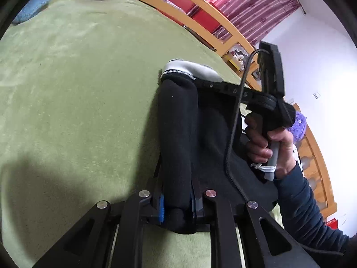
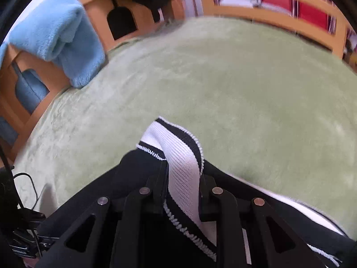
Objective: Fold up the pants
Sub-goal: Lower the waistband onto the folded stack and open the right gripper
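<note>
In the left wrist view, the left gripper [image 1: 177, 203] sits at the bottom centre of the frame with its jaws drawn narrow, pinching a thick fold of the black pants [image 1: 178, 134] between blue-edged pads. The dark fabric runs from the jaws up the middle of the picture to a white waistband [image 1: 189, 68] with a black-and-white stitched edge. The pants lie on a green blanket [image 1: 78, 100] that fills the left and centre of the frame. At the right, a hand [image 1: 270, 143] in a dark blue sleeve [image 1: 305, 203] grips the handle of the right gripper, whose black body reaches across the upper end of the pants; its fingertips are hidden from this side by the fabric and its own frame.

In the right wrist view, the right gripper [image 2: 185, 183] is at the lower centre, jaws narrow and clamped on the white ribbed waistband [image 2: 178, 154], which rises between the fingers and curls over towards the upper left (black trim and zigzag stitching along both edges). Black cloth spreads below and to the right of the jaws. The green blanket [image 2: 245, 89] covers the middle of the frame. A light blue towel [image 2: 60, 35] hangs over the wooden bed frame [image 2: 125, 13] in the upper left, and a wooden rail [image 2: 279, 2] crosses the top right
</note>
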